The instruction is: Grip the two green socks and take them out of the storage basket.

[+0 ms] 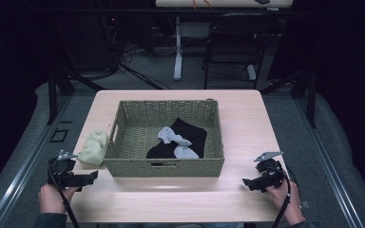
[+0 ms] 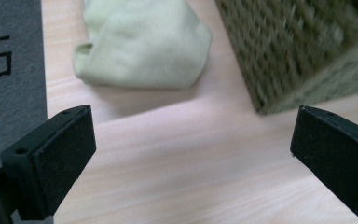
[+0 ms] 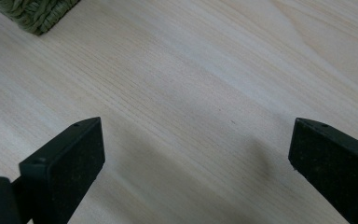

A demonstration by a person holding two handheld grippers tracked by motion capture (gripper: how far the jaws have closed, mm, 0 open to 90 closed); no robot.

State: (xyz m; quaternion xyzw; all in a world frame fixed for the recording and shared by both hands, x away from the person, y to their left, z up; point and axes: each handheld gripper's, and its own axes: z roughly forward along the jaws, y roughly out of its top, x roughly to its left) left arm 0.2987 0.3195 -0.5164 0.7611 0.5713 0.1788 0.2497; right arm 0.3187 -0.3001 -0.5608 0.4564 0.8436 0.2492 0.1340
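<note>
The pale green folded cloth (image 1: 93, 147) lies on the light wooden table (image 1: 247, 123), just beside the left outside wall of the rectangular woven basket of olive-green fibre (image 1: 123, 167). It is near the left edge of the table and seems to touch the basket wall, but from the high view I cannot tell this for sure. In the left gripper view the same cloth (image 2: 142, 44) lies flat ahead of the jaws, with bare wood between it and the near corner of the basket (image 2: 303, 60).

The left gripper (image 1: 86, 177) is held by the person's left hand (image 1: 52, 198) at the near left corner of the table, close to the cloth but apart from it. Its two black jaws stand wide apart and hold nothing; only table wood is between them (image 2: 193, 154).

Inside the basket lie a black piece of clothing (image 1: 187, 135) and, on top of it, a light grey crumpled sock-like piece (image 1: 176, 141).

The right gripper (image 1: 250, 183) is held by the person's right hand (image 1: 285, 199) at the near right side of the table, well apart from the basket. Its jaws are also spread wide and empty, over bare wood (image 3: 196, 161). A small corner of the basket (image 3: 32, 14) shows at the top left of the right gripper view.
</note>
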